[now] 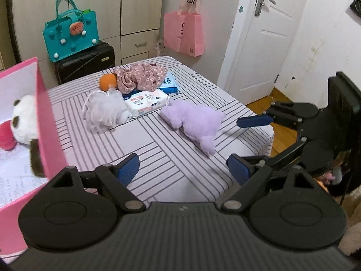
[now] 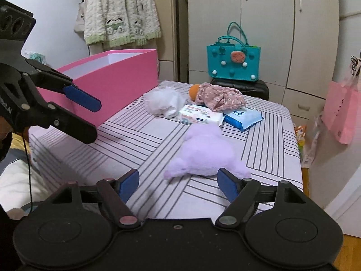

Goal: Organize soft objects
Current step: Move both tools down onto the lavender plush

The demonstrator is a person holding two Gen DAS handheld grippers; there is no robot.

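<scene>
A purple plush toy (image 1: 195, 122) lies on the striped table (image 1: 158, 149); it also shows in the right wrist view (image 2: 206, 150). My right gripper (image 2: 178, 180) is open and empty, just short of the plush; it also shows in the left wrist view (image 1: 239, 143). My left gripper (image 1: 182, 167) is open and empty above the table's near side, next to the pink box (image 1: 48, 122); it also shows in the right wrist view (image 2: 93, 119). A panda plush (image 1: 24, 122) and a red soft item (image 1: 6, 136) lie in the box. A white bath pouf (image 1: 105, 110), an orange ball (image 1: 108, 81) and floral cloth (image 1: 140, 78) lie further back.
Two wipe packs (image 1: 146, 101) (image 2: 243, 116) lie under the cloth. A teal bag (image 1: 71, 31) sits on a black suitcase (image 1: 88, 61) behind the table. A pink paper bag (image 1: 183, 33) hangs by the door (image 1: 264, 36). The table's right edge drops to a wood floor.
</scene>
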